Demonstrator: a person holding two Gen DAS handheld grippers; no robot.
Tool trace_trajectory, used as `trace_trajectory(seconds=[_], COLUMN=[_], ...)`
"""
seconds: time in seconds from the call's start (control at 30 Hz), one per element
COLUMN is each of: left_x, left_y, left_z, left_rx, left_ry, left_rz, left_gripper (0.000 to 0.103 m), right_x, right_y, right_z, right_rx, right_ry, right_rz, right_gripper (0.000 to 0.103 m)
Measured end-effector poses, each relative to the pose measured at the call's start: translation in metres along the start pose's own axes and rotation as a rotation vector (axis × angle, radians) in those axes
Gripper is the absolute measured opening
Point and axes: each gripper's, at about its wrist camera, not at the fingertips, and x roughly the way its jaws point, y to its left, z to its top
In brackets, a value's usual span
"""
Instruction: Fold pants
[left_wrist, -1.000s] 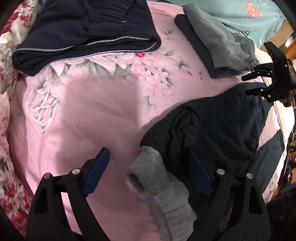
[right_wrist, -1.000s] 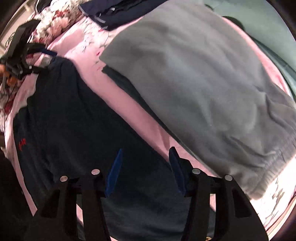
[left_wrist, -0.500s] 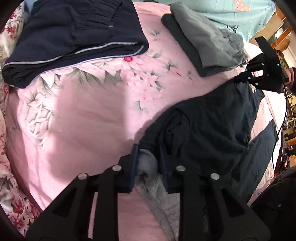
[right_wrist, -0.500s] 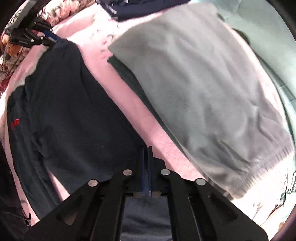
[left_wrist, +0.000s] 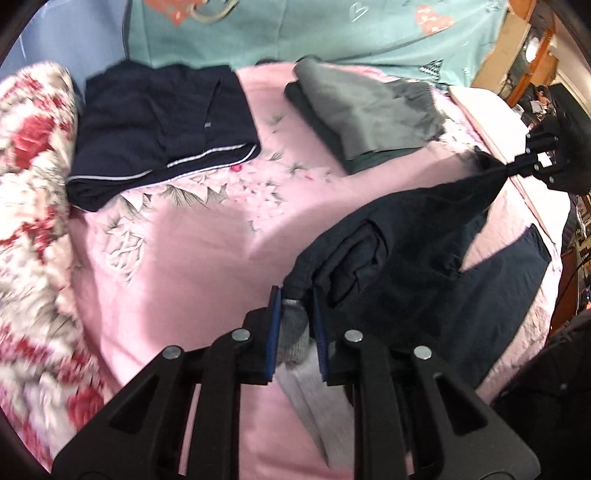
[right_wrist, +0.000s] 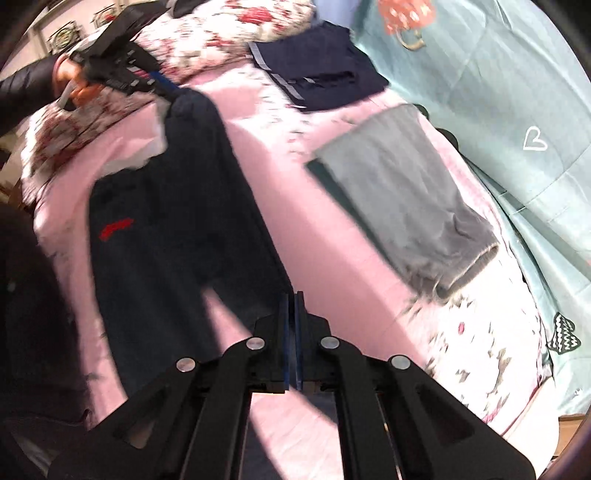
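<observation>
Here, the left gripper has its blue pads pinching the grey ribbed cuff of the dark navy pants; the jaws have just been closing onto it. Beyond the fingertips, the navy cloth runs up and to the right, stretched toward the right gripper, which clamps its far edge. In the right wrist view, the right gripper has its pads pressed together on a thin edge of the same pants. From there the fabric, bearing a red logo, extends ahead and to the left up to the left gripper. The pants hang partly raised over the pink bedsheet. Farther ahead of the left fingers lie a folded navy garment and a folded grey garment. A floral quilt lies to the left.
</observation>
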Motion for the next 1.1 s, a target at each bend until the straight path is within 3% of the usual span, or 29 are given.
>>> trace_trajectory(seconds=[0.17, 0.4, 0.57, 0.77, 0.83, 0.87, 0.93, 1.0, 1.1], left_x=[-0.036, -0.029, -0.003, 0.016, 0.005, -0.001, -0.021, -0.036, -0.037], left_y=[-0.040, -0.066, -0.073, -0.071, -0.076, -0.079, -0.082, -0.079, -0.066], left_z=[-0.041, -0.115, -0.156, -0.173, -0.174, -0.174, -0.172, -0.167, -0.154], left_rx=[0.043, -0.026, -0.072, -0.114, -0.102, -0.091, -0.082, -0.114, -0.222], left_ry=[-0.017, 0.068, 0.139, 0.162, 0.163, 0.154, 0.112, 0.054, 0.002], left_rz=[0.014, -0.010, 0.016, 0.062, 0.088, 0.093, 0.099, 0.100, 0.089], left_gripper=[0.014, 0.013, 0.011, 0.011, 0.019, 0.024, 0.044, 0.054, 0.059], right_x=[-0.007, 0.030, 0.056, 0.068, 0.057, 0.048, 0.036, 0.027, 0.016], right_y=[0.063, 0.131, 0.153, 0.158, 0.160, 0.160, 0.160, 0.158, 0.158], right_z=[-0.045, -0.097, -0.119, -0.124, -0.128, -0.131, -0.139, -0.143, -0.137], right_rx=[-0.041, -0.007, 0.069, 0.171, 0.237, 0.276, 0.340, 0.407, 0.480], right_ry=[0.033, 0.108, 0.128, 0.110, 0.103, 0.081, 0.047, 0.039, -0.032], right_rz=[0.033, 0.100, 0.111, 0.087, 0.087, 0.084, 0.067, 0.028, 0.015], right_gripper=[0.002, 0.002, 0.002, 0.008, 0.047, 0.049, 0.049, 0.049, 0.049])
